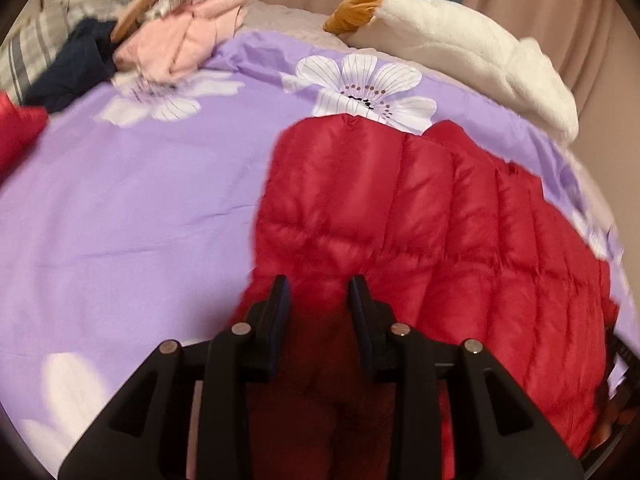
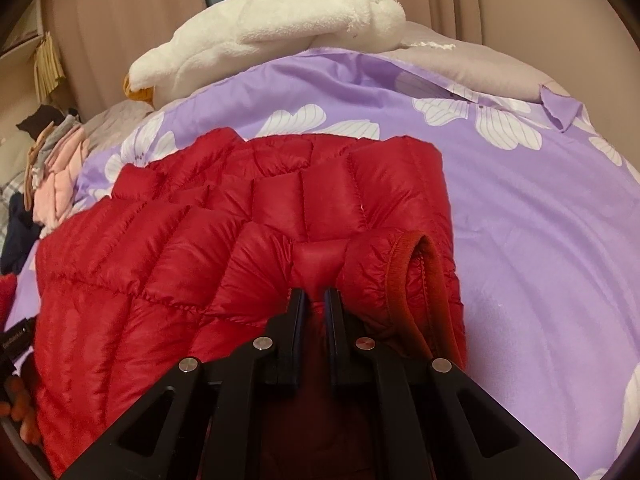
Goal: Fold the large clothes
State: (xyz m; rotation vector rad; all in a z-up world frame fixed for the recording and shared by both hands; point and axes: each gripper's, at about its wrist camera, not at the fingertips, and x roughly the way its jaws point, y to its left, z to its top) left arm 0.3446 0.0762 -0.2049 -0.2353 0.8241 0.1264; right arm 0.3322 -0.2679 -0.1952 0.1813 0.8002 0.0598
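Observation:
A red quilted puffer jacket lies on a purple flowered bedsheet. My left gripper is shut on a thick bunch of the jacket's near edge, with red fabric between the fingers. In the right wrist view the jacket spreads to the left, and my right gripper is shut on a pinched fold of it next to a ribbed cuff opening. The bedsheet lies bare to the right.
A white plush goose lies at the bed's far edge; it also shows in the right wrist view. A pile of pink, grey and navy clothes sits at the far left. Beige curtains hang behind.

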